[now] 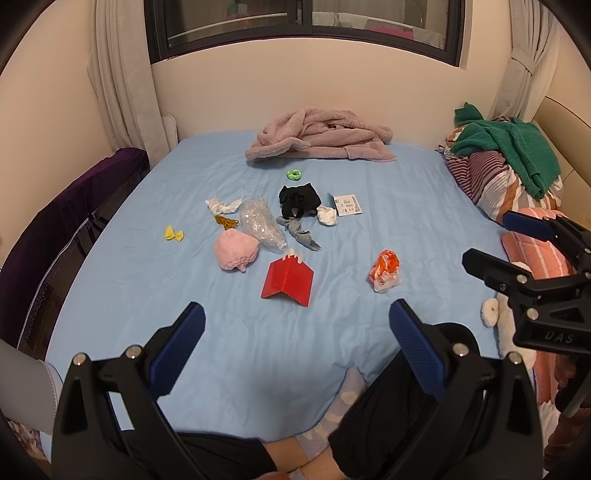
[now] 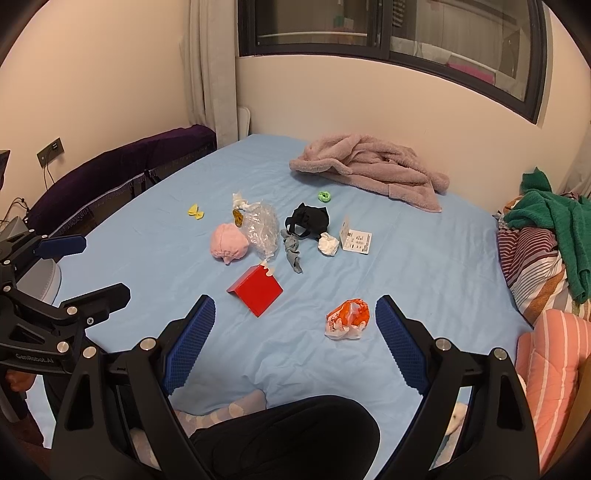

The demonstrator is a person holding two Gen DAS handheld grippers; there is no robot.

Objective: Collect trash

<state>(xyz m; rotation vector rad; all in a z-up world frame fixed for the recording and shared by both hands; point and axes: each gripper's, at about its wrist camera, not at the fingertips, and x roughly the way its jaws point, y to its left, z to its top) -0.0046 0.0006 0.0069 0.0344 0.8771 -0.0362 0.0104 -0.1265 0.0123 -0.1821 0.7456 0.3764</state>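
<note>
1. Pale blue bedsheet (image 1: pixel 258 339) fills the middle of both views, with a dark-framed window (image 1: pixel 306 26) along the top edge and a mauve fleece robe (image 1: pixel 321 142) heaped just below it.
2. Left gripper (image 1: pixel 295 325) sits at the bottom centre of the left wrist view, its blue-padded jaws spread wide and holding nothing.
3. Right gripper (image 2: pixel 295 317) sits at the bottom centre of the right wrist view, jaws likewise wide apart and empty; it also shows at the right edge of the left wrist view.
4. Orange-and-white crumpled wrapper (image 2: pixel 348 318) lies on the sheet, just left of the right gripper's right finger in its own view.
5. Red folded card (image 1: pixel 288 282) stands tent-like at frame centre, above the left gripper.
6. Higher up lie a clear crushed plastic bag (image 1: pixel 260 225), a pink knitted hat (image 1: pixel 236 253), crumpled white tissue (image 1: pixel 328 215), a printed paper tag (image 1: pixel 348 205), a grey sock (image 1: pixel 301 232) and black cloth (image 1: pixel 299 199).
7. Striped bedding (image 1: pixel 495 181) with a green towel (image 1: pixel 517 151) is piled at the right.
</note>
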